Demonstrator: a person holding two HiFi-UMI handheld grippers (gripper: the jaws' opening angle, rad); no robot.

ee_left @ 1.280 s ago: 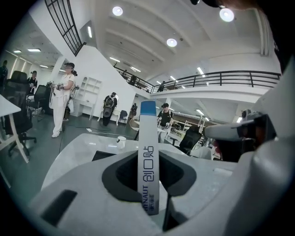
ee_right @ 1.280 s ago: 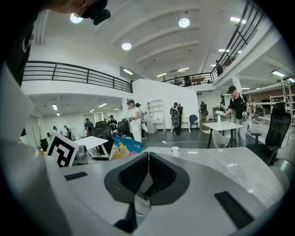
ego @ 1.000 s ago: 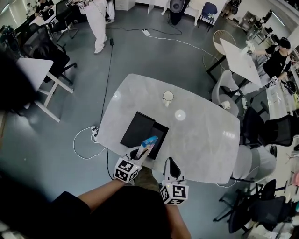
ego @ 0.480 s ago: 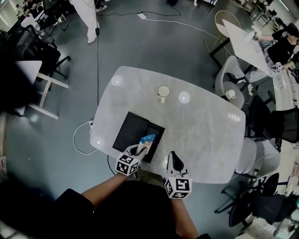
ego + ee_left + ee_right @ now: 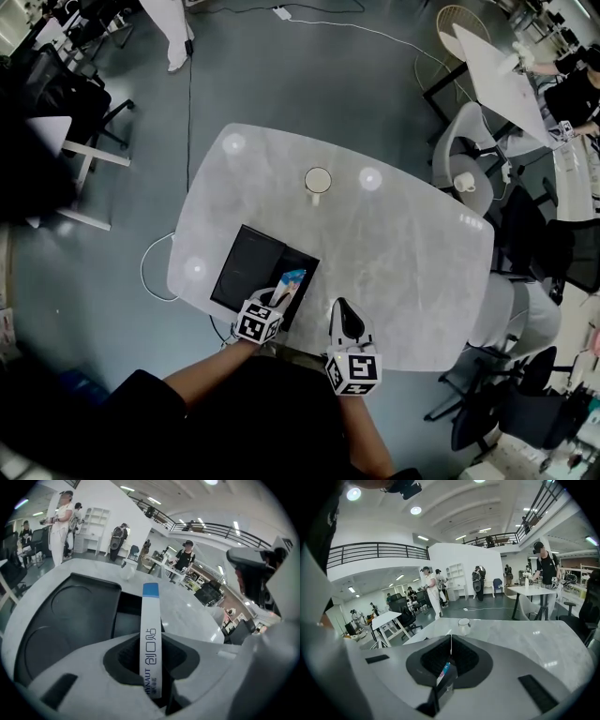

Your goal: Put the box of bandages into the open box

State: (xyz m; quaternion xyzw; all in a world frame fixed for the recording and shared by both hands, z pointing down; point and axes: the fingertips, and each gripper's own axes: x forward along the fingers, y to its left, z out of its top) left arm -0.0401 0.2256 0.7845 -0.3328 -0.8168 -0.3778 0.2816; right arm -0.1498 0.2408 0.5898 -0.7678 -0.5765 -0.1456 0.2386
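While the left hand-held gripper (image 5: pixel 279 298) is kept low over the near edge of the grey marbled surface (image 5: pixel 403 262), the box of bandages (image 5: pixel 292 281) is clamped by its narrow sides between the two jaws, which stand only slightly apart on it. In the left gripper view the box of bandages (image 5: pixel 151 620) is seen edge-on, white with a blue band at its far end, and this end is placed over the dark inside of the open box (image 5: pixel 306 265). Whether it touches the bottom cannot be told. The flat black lid (image 5: pixel 246 272) is laid just beside the open box, on its left side, touching it. The right hand-held gripper (image 5: pixel 340 314) is held over the bare surface to the right of the open box, apart from it. Its jaws are brought fully together, with only a thin seam seen between them and nothing gripped. A white mug (image 5: pixel 318 180) is set further back on the surface, well apart from both grippers.
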